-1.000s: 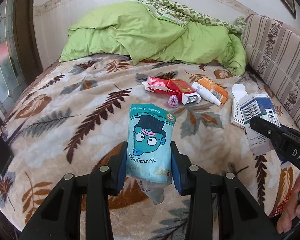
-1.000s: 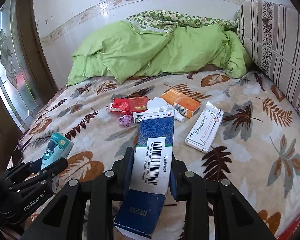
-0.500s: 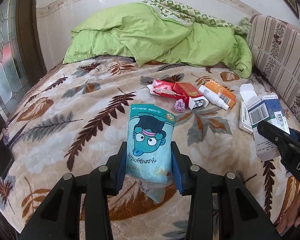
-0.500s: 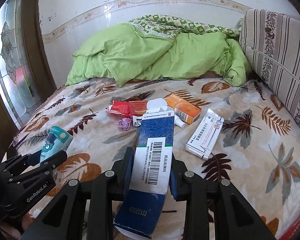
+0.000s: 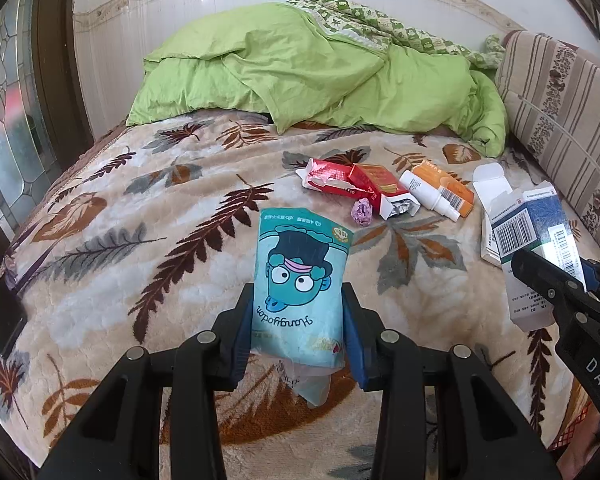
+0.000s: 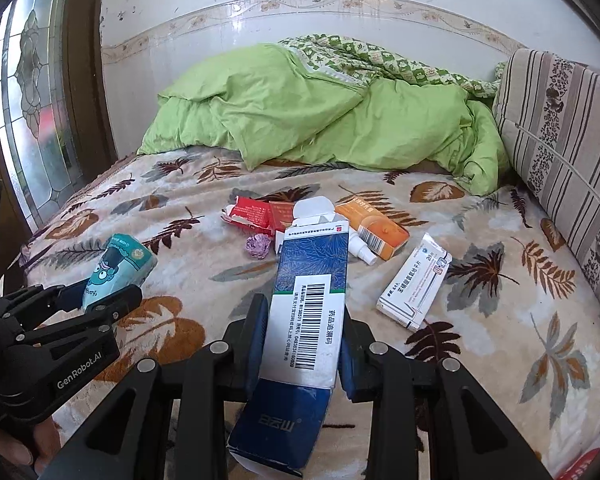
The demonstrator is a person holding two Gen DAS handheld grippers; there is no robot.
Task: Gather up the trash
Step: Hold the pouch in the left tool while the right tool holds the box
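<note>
My left gripper [image 5: 298, 316] is shut on a teal cartoon snack pouch [image 5: 300, 280], held above the bed; it also shows in the right wrist view [image 6: 116, 270]. My right gripper [image 6: 302, 334] is shut on a blue and white medicine box [image 6: 308, 300], also seen at the right of the left wrist view [image 5: 536, 248]. Trash left on the blanket: red packets [image 5: 356, 186], a purple crumpled wrapper [image 5: 362, 212], a white spray bottle [image 5: 428, 194], an orange box [image 6: 374, 230] and a white medicine box [image 6: 416, 280].
The bed has a leaf-pattern blanket [image 5: 140, 240], a green duvet [image 5: 320, 80] heaped at the far end and a striped cushion [image 6: 568, 140] along the right. A dark phone [image 5: 4, 316] lies at the bed's left edge. A stained-glass door [image 6: 32, 100] stands at left.
Both grippers have pulled back and risen a little with their items; the bed and trash look farther away. Grips unchanged.
</note>
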